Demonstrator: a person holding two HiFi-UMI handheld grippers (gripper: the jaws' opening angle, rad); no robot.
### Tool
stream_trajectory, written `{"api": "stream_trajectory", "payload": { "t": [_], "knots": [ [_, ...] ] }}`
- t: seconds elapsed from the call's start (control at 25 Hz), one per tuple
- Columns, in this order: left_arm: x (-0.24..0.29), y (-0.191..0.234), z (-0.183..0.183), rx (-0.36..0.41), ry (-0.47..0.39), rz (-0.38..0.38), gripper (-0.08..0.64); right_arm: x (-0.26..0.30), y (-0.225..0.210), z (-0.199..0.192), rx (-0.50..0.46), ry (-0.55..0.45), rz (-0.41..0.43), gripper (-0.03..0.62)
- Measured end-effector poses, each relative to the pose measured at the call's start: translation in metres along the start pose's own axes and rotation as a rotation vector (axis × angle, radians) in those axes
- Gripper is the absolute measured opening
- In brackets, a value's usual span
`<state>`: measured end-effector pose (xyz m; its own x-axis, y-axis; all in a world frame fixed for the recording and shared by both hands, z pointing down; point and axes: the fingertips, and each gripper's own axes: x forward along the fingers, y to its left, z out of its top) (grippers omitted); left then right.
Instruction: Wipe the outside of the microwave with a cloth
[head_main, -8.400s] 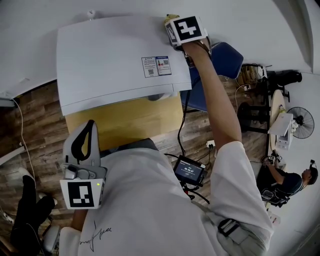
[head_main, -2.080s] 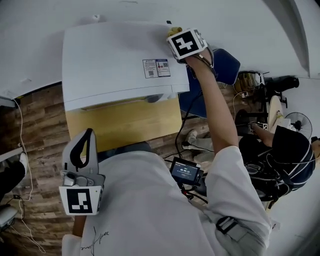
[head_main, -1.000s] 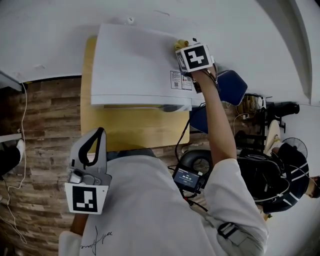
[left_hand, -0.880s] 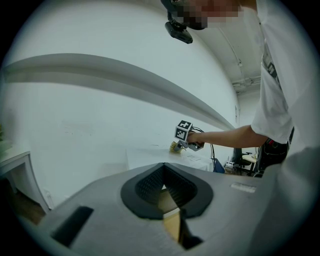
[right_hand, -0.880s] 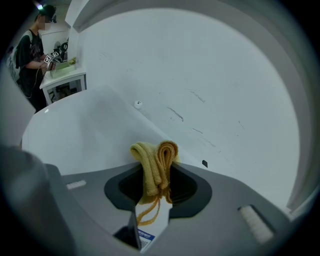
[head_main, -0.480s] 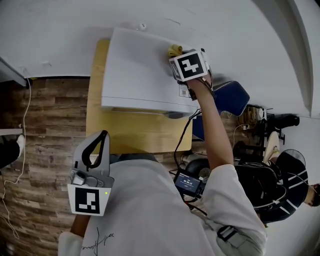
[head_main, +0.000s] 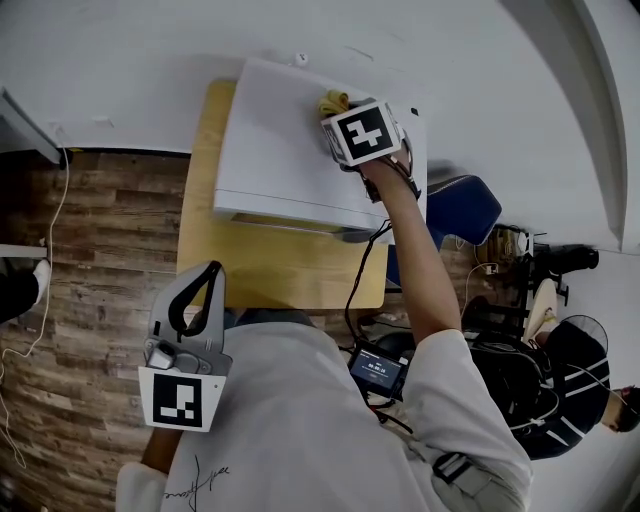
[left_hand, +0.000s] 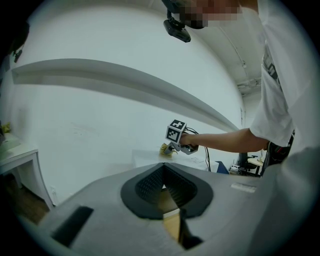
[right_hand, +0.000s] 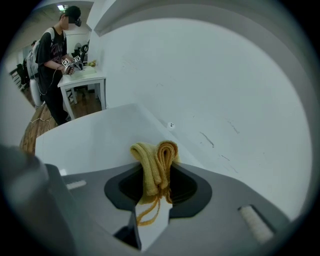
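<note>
right claw clamped on folded yellow cloth, wad poking past tips onto white microwave top; soft, light, floppy, so pinch bunched middle; left claw jaws together, empty

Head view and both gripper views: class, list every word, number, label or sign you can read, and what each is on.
No text reads clearly.
Cubes on right tongs and left tongs: square black-and-white markers, no letters.
Waist screen: lit digits, too small.
Shirt print: script, too blurred.
Label on left tongs' body: blurred.
Microwave and cloth: no print in view.
</note>
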<state>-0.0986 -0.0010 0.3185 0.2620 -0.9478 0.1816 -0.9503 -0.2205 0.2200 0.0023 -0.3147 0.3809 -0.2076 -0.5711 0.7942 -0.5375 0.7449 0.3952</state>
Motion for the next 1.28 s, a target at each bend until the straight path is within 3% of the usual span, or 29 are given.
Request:
{"api": "stream_trajectory", "payload": {
  "t": [0.88,1.08,1.28],
  "knots": [
    [-0.022,0.012,-0.004,-0.019,-0.003,0.097,-0.008,0.008,0.092,0.082,-0.164,-0.109,0.122,0.124],
    [-0.024,0.012,-0.006,-0.025,0.0,0.115,-0.008,-0.002,0.119,0.096,-0.153,-0.18,0.206,0.124],
    [-0.068,-0.012,-0.012,-0.005,-0.029,0.083,-0.008,-0.075,0.166,0.099,-0.073,-0.309,0.318,0.124]
  ]
}}
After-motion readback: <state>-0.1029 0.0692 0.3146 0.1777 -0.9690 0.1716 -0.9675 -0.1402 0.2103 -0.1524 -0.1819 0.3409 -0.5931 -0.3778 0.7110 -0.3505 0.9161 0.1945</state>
